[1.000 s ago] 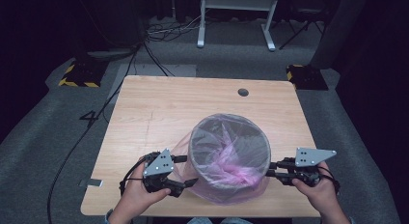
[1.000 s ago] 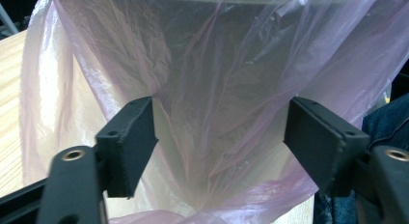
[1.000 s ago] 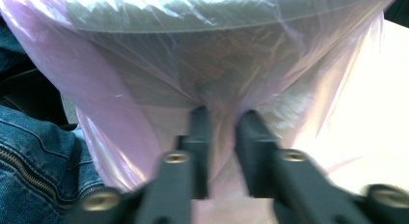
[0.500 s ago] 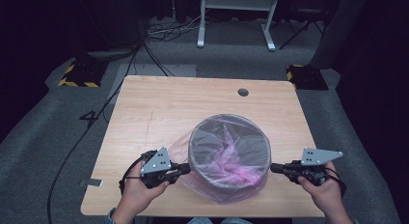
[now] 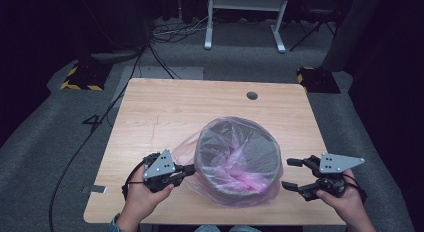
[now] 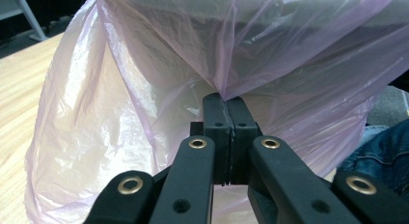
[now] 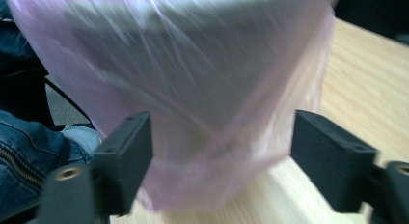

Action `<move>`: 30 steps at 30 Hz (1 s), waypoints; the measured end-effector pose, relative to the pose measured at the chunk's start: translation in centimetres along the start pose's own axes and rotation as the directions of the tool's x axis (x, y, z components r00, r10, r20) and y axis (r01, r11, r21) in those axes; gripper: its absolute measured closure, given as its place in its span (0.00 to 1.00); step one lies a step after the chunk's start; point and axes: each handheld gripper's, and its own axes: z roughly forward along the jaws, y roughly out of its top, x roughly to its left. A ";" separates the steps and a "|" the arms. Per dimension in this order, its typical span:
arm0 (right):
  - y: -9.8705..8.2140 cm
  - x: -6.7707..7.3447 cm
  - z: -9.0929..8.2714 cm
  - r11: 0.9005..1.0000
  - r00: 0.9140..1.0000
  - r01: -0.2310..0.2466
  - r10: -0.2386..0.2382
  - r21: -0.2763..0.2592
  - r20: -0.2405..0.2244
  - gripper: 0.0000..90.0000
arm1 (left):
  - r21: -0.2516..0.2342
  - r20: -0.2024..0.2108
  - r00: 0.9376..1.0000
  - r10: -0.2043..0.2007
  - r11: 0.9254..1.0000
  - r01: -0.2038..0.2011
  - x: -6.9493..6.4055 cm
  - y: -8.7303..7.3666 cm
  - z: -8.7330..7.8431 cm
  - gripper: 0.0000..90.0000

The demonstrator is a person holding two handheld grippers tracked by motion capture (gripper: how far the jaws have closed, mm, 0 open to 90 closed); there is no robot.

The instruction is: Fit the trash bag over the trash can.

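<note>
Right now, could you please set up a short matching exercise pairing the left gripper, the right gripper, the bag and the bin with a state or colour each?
Things:
1. left gripper
2. right gripper
3. plastic bag
4. bin

States:
A. grey
B. open, just opened, nothing pinched
C. translucent pink
D. shut on the bag film

Pairs: 1-D, 2-B, 3-C, 4-A

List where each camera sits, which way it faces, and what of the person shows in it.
High view: above the person's side, looking forward and down on the table; both hands, left gripper and right gripper.
Left gripper view: on the left gripper, facing the bin; jaws shut on the pink bag.
Right gripper view: on the right gripper, jaws open, apart from the bag; jeans.
Shared: the bag-lined bin.
</note>
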 end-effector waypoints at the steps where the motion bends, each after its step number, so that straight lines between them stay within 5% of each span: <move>1: 0.4 0.1 0.3 1.000 1.000 0.015 -0.015 0.000 -0.007 0.22 | 0.000 -0.001 1.000 -0.001 1.000 0.001 0.1 0.1 0.0 0.99; 8: 1.6 -1.6 2.7 1.000 0.996 0.016 -0.018 -0.016 -0.085 0.17 | 0.010 0.021 1.000 -0.004 1.000 0.003 0.7 0.4 0.6 0.98; 10: 1.7 -1.7 3.0 1.000 0.993 0.030 -0.029 0.004 -0.118 0.31 | 0.020 0.008 1.000 0.005 1.000 -0.005 0.7 0.5 0.6 0.98; 12: 2.0 -1.6 3.0 0.997 0.985 0.071 -0.065 0.031 -0.161 0.56 | 0.017 0.003 1.000 0.005 1.000 -0.005 0.7 0.5 0.5 0.98; 15: 2.1 -1.5 2.6 0.992 0.984 0.114 -0.106 0.049 -0.146 0.90 | 0.009 0.006 1.000 0.005 1.000 -0.005 0.6 0.5 0.4 0.98; 17: 2.1 -1.3 2.5 0.992 0.982 0.120 -0.113 0.041 -0.148 1.00 | 0.009 0.002 1.000 0.007 1.000 -0.007 0.5 0.6 0.3 0.98; 25: 2.1 -2.5 1.2 0.998 0.999 0.041 -0.040 0.043 -0.026 1.00 | -0.005 -0.009 1.000 -0.002 1.000 0.002 0.8 0.8 -0.2 0.98; 30: 0.9 -4.4 1.3 0.996 0.998 -0.041 0.037 0.081 0.048 1.00 | 0.015 -0.015 1.000 -0.011 1.000 0.011 1.2 0.5 0.2 1.00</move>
